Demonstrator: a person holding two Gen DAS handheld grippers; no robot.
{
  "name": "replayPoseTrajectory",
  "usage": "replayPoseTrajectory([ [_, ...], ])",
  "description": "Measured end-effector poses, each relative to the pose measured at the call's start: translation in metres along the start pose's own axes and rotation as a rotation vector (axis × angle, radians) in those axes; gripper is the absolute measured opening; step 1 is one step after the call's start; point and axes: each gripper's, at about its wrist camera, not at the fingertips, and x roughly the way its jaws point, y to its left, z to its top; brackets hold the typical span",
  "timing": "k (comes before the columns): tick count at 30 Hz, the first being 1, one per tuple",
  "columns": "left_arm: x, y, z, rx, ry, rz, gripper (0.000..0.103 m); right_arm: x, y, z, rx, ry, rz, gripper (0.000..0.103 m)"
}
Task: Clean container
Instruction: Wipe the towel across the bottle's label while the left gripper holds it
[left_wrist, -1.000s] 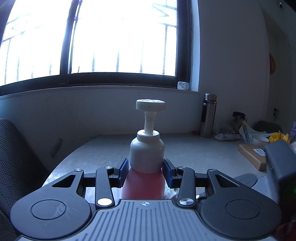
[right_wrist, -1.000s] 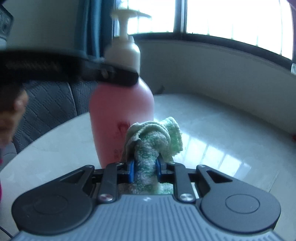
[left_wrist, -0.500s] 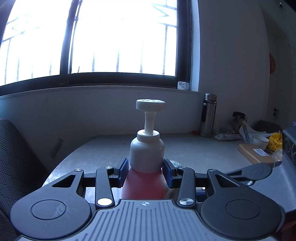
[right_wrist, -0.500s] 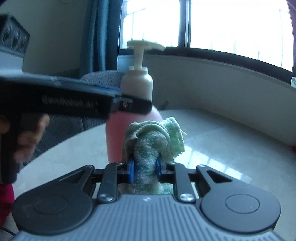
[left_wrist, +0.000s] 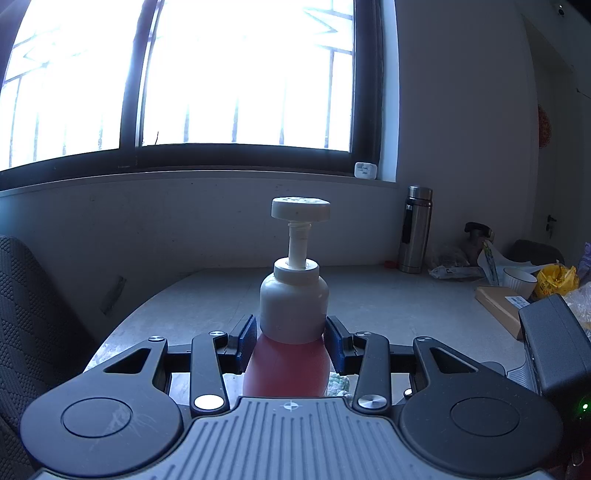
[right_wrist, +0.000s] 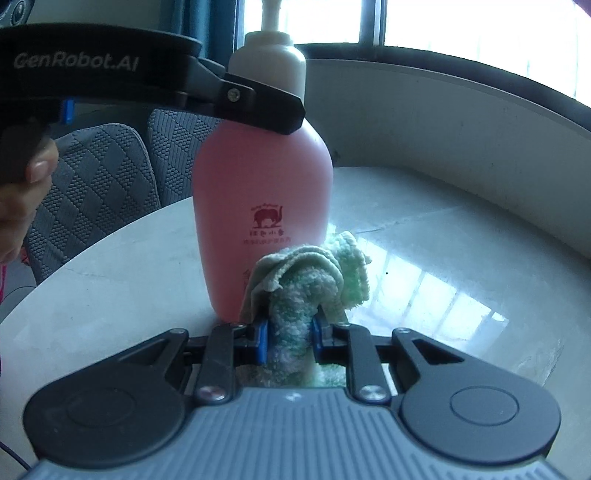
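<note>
A pink pump bottle with a white cap and pump stands upright on the pale table. My left gripper is shut on the bottle just below its white cap; it also shows from the side in the right wrist view. My right gripper is shut on a bunched green cloth, which touches the lower front of the bottle. The cloth peeks out beside the bottle in the left wrist view.
A steel flask, a white cup, a cardboard box and bags lie at the table's far right. A wall and window sill run behind the table. Grey chairs stand at its left edge.
My right gripper with the cloth has dropped and moved in towards the bottle's lower body. The left gripper and the bottle have held still.
</note>
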Motion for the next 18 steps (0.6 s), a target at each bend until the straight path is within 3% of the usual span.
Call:
replayPoseTrajectory([
  [6,0.0,0.0,0.0,0.001,0.001,0.0,0.043,0.001,-0.01,0.007,0.004,-0.019,0.014,0.021],
  [18,0.0,-0.001,0.001,0.002,0.002,0.0,0.043,-0.034,-0.005,0.021,-0.003,-0.169,0.022,0.021],
])
